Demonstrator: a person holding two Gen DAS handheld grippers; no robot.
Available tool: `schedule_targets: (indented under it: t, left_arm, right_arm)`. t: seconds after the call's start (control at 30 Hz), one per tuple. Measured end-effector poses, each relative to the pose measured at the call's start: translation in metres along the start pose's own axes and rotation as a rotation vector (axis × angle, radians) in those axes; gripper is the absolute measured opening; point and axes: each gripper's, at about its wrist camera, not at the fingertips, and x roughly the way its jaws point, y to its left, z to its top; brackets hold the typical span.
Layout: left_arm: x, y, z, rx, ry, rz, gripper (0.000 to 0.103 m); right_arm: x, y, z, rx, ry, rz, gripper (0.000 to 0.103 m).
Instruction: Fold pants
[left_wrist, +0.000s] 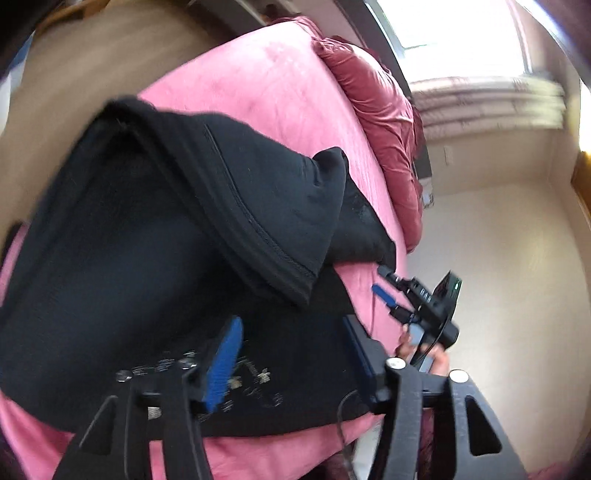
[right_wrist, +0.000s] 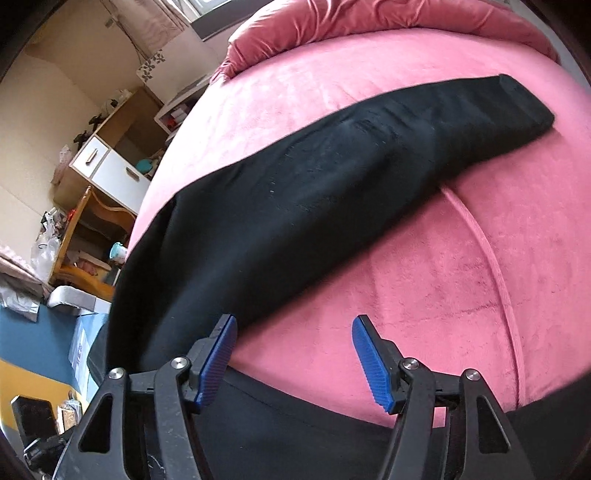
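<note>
Black pants (right_wrist: 314, 206) lie across the pink bed (right_wrist: 424, 277); left gripper (left_wrist: 291, 354) and right gripper (right_wrist: 295, 358) hover over them, jaws wide, empty.

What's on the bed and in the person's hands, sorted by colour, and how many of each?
Black: 1, the pants spread over the bed.
Pink: 1, the bedspread.
Dark rose: 1, the ruffled pillow along the head of the bed.
Black with blue pads: 2, the left gripper and the right gripper, both open and empty.
Total: 5
</note>
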Motion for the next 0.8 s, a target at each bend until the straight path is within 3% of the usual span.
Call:
schedule_targets:
  t: [0.2,0.27,0.33,0.37,0.47,0.53,0.63,0.73,0.8]
  left_arm:
    - [0.047,-0.003,0.0,-0.098,0.009,0.002,0.058]
    - [0.046,0.004,-0.003,-0.124,-0.009,-0.003,0.056]
    - [0.048,0.002,-0.002,-0.118,-0.038,-0.016,0.033]
    - [0.047,0.0,-0.002,-0.097,-0.055,-0.006,0.008]
    - [0.042,-0.011,-0.002,-0.039,-0.094,0.029,0.004]
    - [0.034,-0.024,-0.005,0.041,-0.112,0.048,0.004]
    - [0.011,-0.046,-0.018,0.245,-0.109,0.041,0.004]
    - [-0.012,-0.064,-0.039,0.452,-0.058,0.007,0.004]
    - [-0.026,-0.067,-0.053,0.538,-0.014,-0.022,0.004]
  right_arm:
    - [-0.002,-0.005,-0.001,-0.007,0.001,-0.018,0.067]
    - [-0.001,-0.004,-0.002,-0.012,0.0,-0.022,0.067]
    - [-0.001,-0.004,-0.002,-0.018,-0.002,-0.023,0.068]
    - [-0.001,-0.004,-0.002,-0.022,-0.002,-0.025,0.068]
    - [0.001,-0.002,0.001,-0.033,0.001,-0.029,0.068]
    - [0.002,-0.001,0.004,-0.039,0.002,-0.03,0.068]
    - [0.003,0.0,0.015,-0.033,0.0,-0.015,0.068]
    - [0.003,0.001,0.031,-0.022,-0.01,0.001,0.068]
    - [0.006,0.002,0.047,-0.004,-0.016,0.012,0.068]
